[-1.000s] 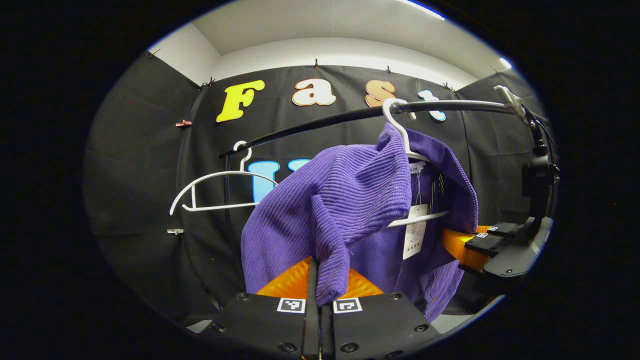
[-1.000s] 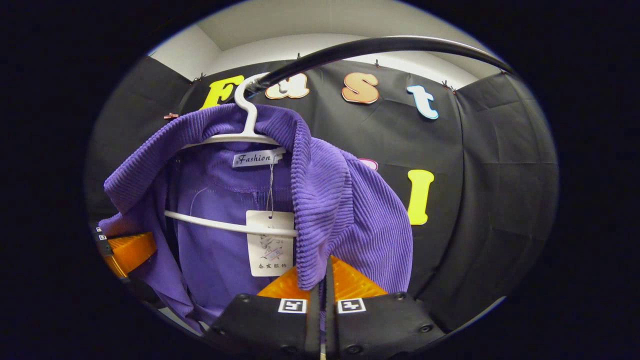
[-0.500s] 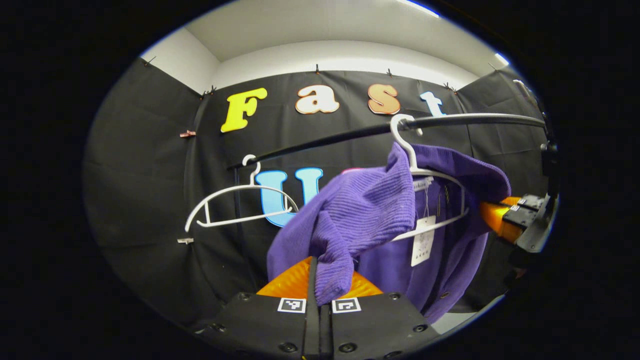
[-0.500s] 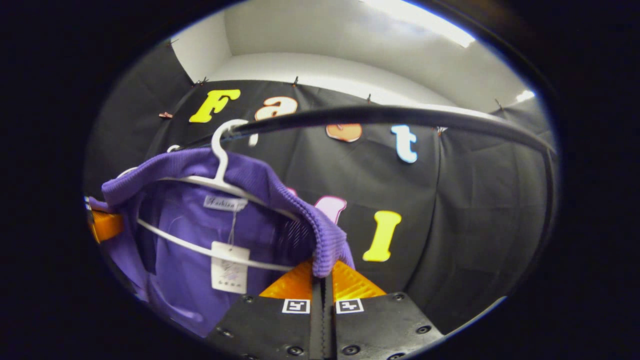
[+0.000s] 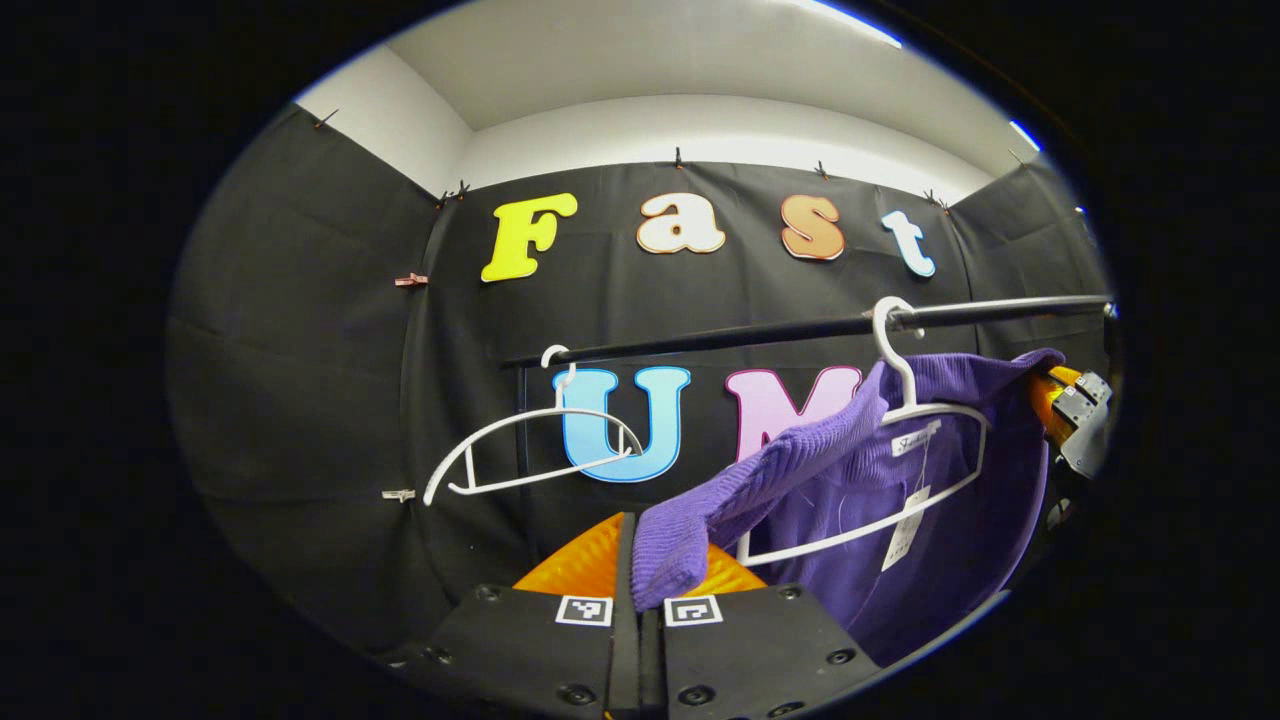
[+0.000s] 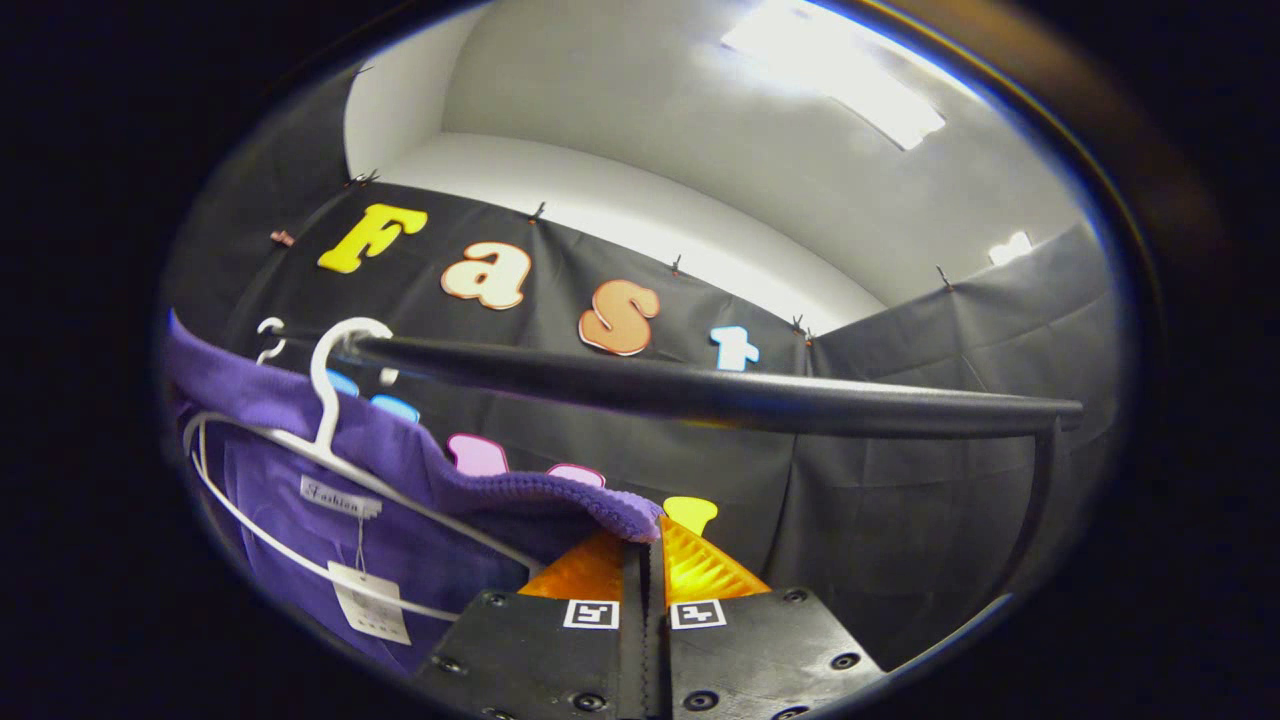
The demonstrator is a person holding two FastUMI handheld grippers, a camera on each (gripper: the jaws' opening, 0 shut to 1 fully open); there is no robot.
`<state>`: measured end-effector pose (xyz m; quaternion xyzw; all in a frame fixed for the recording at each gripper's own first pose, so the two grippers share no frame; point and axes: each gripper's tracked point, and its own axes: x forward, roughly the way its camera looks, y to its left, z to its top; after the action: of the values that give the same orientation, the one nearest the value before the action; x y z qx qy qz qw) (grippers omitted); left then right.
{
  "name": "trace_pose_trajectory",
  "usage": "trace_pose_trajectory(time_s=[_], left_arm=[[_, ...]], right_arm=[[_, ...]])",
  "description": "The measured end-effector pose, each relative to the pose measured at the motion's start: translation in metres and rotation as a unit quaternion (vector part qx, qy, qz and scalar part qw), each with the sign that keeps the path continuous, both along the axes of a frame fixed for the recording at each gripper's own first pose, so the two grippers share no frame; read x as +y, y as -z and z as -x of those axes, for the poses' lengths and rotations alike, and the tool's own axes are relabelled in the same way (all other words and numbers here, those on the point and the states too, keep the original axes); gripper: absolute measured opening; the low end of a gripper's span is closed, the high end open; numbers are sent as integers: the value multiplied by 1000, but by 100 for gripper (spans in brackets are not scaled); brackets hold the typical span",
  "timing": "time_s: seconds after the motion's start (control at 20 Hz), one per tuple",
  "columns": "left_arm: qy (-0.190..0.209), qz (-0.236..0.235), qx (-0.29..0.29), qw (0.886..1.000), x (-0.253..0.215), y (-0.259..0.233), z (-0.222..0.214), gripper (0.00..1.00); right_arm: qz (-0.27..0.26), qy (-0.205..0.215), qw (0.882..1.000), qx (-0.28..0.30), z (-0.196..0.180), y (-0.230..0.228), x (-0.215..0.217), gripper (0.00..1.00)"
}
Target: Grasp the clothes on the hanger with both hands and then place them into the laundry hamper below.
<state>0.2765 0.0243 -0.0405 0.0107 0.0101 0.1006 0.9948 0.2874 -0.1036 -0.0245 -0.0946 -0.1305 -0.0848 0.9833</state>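
We hold the purple garment (image 5: 860, 520) by both shoulders; left gripper (image 5: 640, 575) clamped on a fold of ribbed knit, fingers drawn together with the cloth bunched between them; right gripper (image 6: 645, 545) likewise pinched on the opposite shoulder edge, fabric stretched taut toward it. Garment hangs on the white hanger (image 5: 900, 440), hook over the black rail (image 5: 760, 330); shoulders spread outward, we judge, so the knit can slip clear of the hanger's arms. Paper tag (image 6: 372, 602) dangles inside the collar. An empty hanger (image 5: 530, 445) hangs farther along the rail, well apart. In the left gripper view the other gripper (image 5: 1075, 415) sits at the far shoulder. Hamper out of frame; drop-off not yet begun.
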Motion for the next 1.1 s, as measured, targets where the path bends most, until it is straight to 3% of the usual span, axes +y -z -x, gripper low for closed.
trace_pose_trajectory(time_s=[0.25, 0.55, 0.85, 0.9, 1.1], left_arm=[[-11, 1, -25, 1000, 11, -20, -10, 3], [-10, -5, -33, 999, 17, -31, -29, 3], [-4, 2, -28, 1000, 16, -39, -43, 3], [-1, -1, -25, 1000, 14, -37, -47, 7], [-2, 3, -6, 1000, 12, -21, -58, 3]], right_arm=[[-15, 24, 999, -36, -2, -10, -4, 4], [57, 26, 996, -59, -22, -8, -21, 4], [59, 32, 997, -46, -53, 21, -28, 4], [61, 32, 997, -39, -60, 30, -31, 4], [51, 19, 999, 4, -84, 72, -31, 4]])
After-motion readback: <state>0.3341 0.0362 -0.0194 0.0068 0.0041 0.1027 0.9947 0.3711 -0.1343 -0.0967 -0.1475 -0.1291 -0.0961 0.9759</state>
